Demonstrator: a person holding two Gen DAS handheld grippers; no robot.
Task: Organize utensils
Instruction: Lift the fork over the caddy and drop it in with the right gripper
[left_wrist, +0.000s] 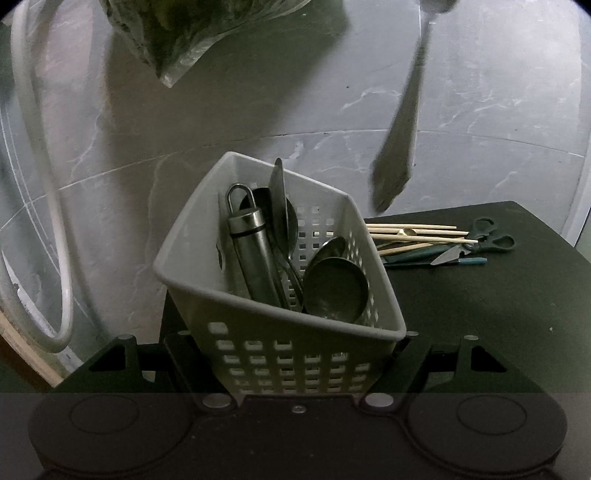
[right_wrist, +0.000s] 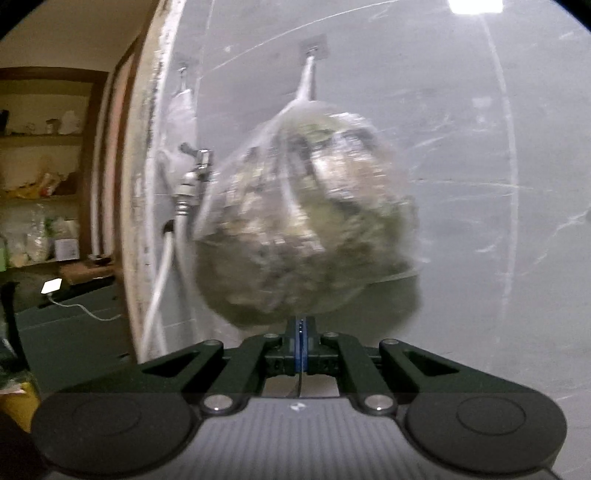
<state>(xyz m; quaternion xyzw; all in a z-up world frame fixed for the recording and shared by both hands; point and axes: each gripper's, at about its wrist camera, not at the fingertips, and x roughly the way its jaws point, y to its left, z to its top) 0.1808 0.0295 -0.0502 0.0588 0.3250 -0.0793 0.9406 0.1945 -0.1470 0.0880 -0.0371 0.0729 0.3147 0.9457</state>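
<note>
My left gripper (left_wrist: 291, 365) is shut on a white perforated basket (left_wrist: 258, 325), holding it by its near lower wall. The basket holds a steel handle with a loop (left_wrist: 251, 243), a ladle (left_wrist: 336, 288), spoons and a flat blade. A blurred steel utensil (left_wrist: 402, 122) hangs in the air above the table's right, handle end down. My right gripper (right_wrist: 300, 350) has its jaws closed on a thin dark edge that runs down between them; I cannot tell what it is. Chopsticks (left_wrist: 413, 232), green scissors (left_wrist: 487, 236) and a small knife (left_wrist: 454, 254) lie on the dark table (left_wrist: 480, 306).
A clear bag of greenish stuff (right_wrist: 306, 221) hangs from a wall hook close ahead of the right gripper; it also shows at the top of the left wrist view (left_wrist: 184, 33). A white hose (left_wrist: 40, 184) loops down the grey tiled wall at left. Shelves (right_wrist: 40, 166) stand far left.
</note>
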